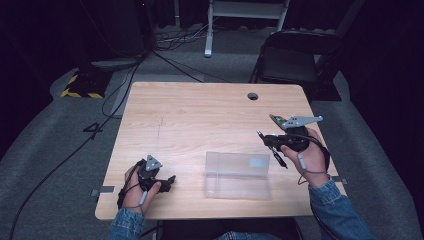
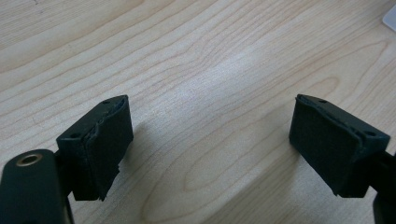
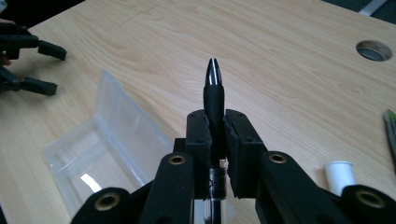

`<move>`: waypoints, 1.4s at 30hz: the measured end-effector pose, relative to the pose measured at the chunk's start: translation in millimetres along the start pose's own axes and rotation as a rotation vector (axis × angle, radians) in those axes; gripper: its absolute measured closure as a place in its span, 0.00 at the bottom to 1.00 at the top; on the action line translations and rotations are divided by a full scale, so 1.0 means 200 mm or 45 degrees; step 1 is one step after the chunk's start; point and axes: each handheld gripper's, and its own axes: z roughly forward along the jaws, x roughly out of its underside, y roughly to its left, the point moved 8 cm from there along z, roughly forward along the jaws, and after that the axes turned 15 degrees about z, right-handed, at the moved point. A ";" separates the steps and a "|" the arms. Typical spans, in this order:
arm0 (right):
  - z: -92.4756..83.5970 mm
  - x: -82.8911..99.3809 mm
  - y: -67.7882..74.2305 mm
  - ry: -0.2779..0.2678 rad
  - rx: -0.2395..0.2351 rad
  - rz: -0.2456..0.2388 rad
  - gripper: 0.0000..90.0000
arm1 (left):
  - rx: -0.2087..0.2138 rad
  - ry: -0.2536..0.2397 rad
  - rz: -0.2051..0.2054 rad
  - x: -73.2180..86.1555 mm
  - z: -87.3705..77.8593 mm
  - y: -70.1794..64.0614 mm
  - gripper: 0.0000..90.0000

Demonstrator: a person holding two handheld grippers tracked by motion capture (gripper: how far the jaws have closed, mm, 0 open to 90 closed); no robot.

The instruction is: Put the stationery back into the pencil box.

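Note:
My right gripper (image 1: 266, 139) is raised over the table's right side, shut on a black pen (image 3: 214, 88). The pen's pointed end sticks out past the pads, and its clear barrel runs back between the jaws. In the high view the pen (image 1: 278, 159) slants down below the hand. A clear plastic box (image 1: 237, 175) lies open near the front edge, to the left of that hand; the right gripper view shows the box (image 3: 107, 144) too. My left gripper (image 1: 169, 183) rests at the front left, open, with bare wood between its pads (image 2: 109, 140).
A white cylinder (image 3: 339, 175) and a green stick-like thing (image 3: 391, 126) lie on the wooden table (image 1: 200, 115) by the right hand. A round cable hole (image 1: 253, 96) sits near the far edge. A dark chair (image 1: 295, 55) stands beyond the far right corner.

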 end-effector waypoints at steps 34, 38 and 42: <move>0.25 0.19 0.26 0.145 -0.264 -0.243 0.89 | -0.002 0.002 0.008 0.00 0.00 0.00 0.16; 0.28 0.22 0.27 0.164 -0.279 -0.288 0.89 | -0.004 0.000 0.009 0.00 0.00 0.00 0.16; 0.32 0.25 0.28 0.184 -0.287 -0.337 0.89 | -0.003 0.000 0.009 0.00 0.00 0.00 0.16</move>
